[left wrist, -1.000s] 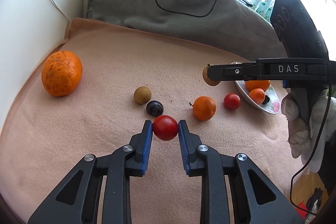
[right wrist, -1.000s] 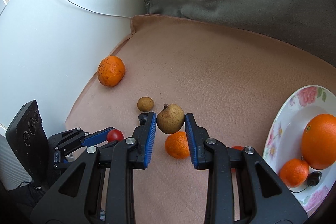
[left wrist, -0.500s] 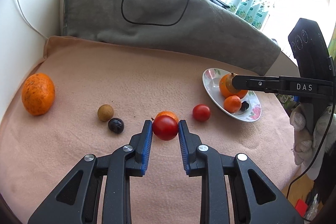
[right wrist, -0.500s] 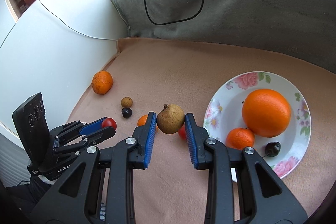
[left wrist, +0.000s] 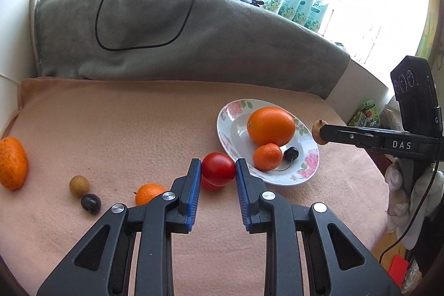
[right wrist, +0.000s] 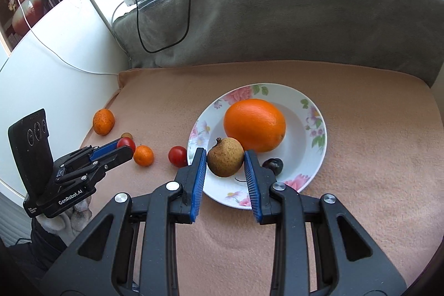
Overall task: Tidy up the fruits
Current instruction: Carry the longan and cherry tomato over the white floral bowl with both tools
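My left gripper [left wrist: 218, 169] is shut on a red tomato [left wrist: 219, 168], held above the peach blanket just left of the floral plate [left wrist: 230, 129]. My right gripper [right wrist: 225, 161] is shut on a brown speckled fruit [right wrist: 225, 160] over the plate's [right wrist: 319, 129] near-left part. On the plate lie a big orange [right wrist: 254, 124], a small mandarin [left wrist: 267, 156] and a dark cherry [right wrist: 272, 165]. A second tomato [right wrist: 178, 156], a mandarin [right wrist: 143, 155], a brown longan [left wrist: 79, 186], a dark plum [left wrist: 90, 203] and a speckled orange [left wrist: 12, 162] lie on the blanket.
A grey folded blanket [left wrist: 194, 40] with a black cable [left wrist: 97, 18] banks the far side. A white wall panel [right wrist: 55, 68] stands at the left. The peach blanket's right edge [left wrist: 383, 201] drops off beside a gloved hand [left wrist: 399, 185].
Both grippers have carried their fruit to the right, toward the plate. The brown fruit is now over the plate, and the held tomato is close to the plate's left rim.
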Action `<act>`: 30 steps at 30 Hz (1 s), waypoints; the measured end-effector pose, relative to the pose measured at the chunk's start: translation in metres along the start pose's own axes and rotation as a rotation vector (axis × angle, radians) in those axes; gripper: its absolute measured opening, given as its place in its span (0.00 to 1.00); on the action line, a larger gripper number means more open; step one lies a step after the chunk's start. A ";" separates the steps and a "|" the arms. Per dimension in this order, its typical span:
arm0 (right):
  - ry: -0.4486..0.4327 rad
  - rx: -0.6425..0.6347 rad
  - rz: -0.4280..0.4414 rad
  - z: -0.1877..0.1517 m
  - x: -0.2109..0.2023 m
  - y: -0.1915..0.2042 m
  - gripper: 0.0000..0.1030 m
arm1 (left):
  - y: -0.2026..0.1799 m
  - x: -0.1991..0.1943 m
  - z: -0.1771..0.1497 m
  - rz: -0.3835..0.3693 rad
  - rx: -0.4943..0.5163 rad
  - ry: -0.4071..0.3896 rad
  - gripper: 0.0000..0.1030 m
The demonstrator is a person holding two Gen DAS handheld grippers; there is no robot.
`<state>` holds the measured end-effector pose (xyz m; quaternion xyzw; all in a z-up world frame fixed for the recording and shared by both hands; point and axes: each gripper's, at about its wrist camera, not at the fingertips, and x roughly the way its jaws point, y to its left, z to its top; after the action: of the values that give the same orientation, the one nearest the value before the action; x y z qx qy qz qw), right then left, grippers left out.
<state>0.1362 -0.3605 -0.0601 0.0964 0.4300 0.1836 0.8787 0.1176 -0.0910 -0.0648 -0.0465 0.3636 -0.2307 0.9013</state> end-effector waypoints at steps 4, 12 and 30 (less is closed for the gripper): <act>0.006 0.028 -0.021 -0.007 -0.001 -0.020 0.29 | -0.010 0.015 0.007 -0.008 0.012 0.014 0.23; 0.021 0.041 -0.059 -0.012 0.005 -0.041 0.29 | -0.024 0.047 0.016 -0.003 0.041 0.048 0.23; 0.047 0.020 -0.099 -0.011 0.019 -0.048 0.29 | -0.031 0.074 0.021 0.015 0.055 0.085 0.23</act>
<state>0.1500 -0.3962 -0.0964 0.0797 0.4565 0.1379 0.8754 0.1670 -0.1535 -0.0888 -0.0092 0.3955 -0.2355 0.8877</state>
